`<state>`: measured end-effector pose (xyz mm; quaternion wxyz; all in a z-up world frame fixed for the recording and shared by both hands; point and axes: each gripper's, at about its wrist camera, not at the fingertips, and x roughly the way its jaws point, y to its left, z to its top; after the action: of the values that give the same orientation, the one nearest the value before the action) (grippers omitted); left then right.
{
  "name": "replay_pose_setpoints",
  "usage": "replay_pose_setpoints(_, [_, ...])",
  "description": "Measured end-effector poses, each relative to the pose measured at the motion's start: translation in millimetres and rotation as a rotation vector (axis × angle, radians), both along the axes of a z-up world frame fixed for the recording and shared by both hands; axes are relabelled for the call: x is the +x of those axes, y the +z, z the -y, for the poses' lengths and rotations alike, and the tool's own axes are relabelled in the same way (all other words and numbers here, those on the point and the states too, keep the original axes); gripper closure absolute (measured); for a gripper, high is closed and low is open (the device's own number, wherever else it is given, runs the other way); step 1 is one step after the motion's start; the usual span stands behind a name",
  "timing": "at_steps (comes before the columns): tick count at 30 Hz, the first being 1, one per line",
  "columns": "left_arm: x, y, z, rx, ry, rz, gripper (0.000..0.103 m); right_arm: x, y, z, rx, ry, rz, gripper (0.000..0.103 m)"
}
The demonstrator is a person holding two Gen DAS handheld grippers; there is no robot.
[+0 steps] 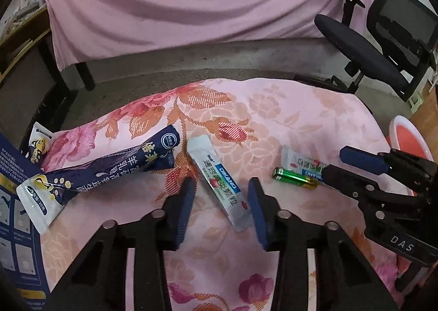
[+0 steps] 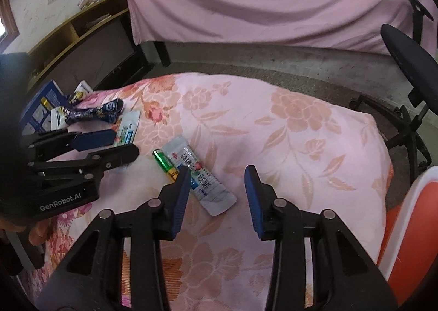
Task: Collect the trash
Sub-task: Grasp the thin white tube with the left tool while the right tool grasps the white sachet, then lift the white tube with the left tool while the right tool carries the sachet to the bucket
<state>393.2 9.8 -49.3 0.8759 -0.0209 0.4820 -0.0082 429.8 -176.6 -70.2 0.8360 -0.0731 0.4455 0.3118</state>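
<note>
Trash lies on a pink floral cloth [image 1: 287, 119]. A white-and-blue sachet [image 1: 219, 182] lies between the fingers of my left gripper [image 1: 221, 187], which is open, its pads off the sachet. A second sachet [image 2: 204, 182] and a green battery [image 2: 165, 163] lie side by side. My right gripper [image 2: 217, 171] is open over them; its left finger [image 2: 180, 196] covers the battery's gold end. A long dark-blue packet [image 1: 104, 171] lies to the left. In the opposite views the right gripper [image 1: 335, 163] and left gripper [image 2: 123, 143] appear side-on.
A blue printed box [image 1: 13, 201] and a small yellow wrapper [image 1: 38, 143] sit at the cloth's left edge. A red-and-white bin [image 2: 410, 228] stands at the right. Beyond are a black office chair [image 1: 369, 50], bare floor and a pink draped sheet [image 1: 191, 4].
</note>
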Motion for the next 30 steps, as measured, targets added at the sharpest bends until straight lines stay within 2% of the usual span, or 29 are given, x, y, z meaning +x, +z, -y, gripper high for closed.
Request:
replay_pose_setpoints(5, [-6, -4, -7, -0.022, -0.036, -0.002, 0.089, -3, -5, -9, -0.038, 0.037, -0.012, 0.04])
replay_pose_setpoints(11, [-16, -2, -9, -0.054, -0.063, 0.004, 0.099, -12, -6, -21, -0.094, 0.092, 0.01, 0.041])
replay_pose_setpoints(12, [-18, -2, -9, -0.059, -0.065, 0.004, 0.1, -13, -6, -22, -0.097, 0.098, 0.015, 0.047])
replay_pose_setpoints(13, [-20, -1, -9, -0.065, -0.068, 0.007, 0.1, -14, -5, -22, -0.092, 0.108, 0.015, 0.058])
replay_pose_setpoints(21, [-41, 10, -6, -0.135, -0.063, 0.042, 0.1, -19, -1, -13, -0.079, 0.091, 0.027, 0.059])
replay_pose_setpoints(24, [-55, 19, -4, -0.148, -0.058, 0.104, 0.1, -26, 7, -9, -0.052, 0.075, 0.076, 0.059])
replay_pose_setpoints(30, [-82, 49, 14, -0.135, -0.084, 0.306, 0.1, -52, 38, 19, 0.04, 0.017, 0.265, 0.059])
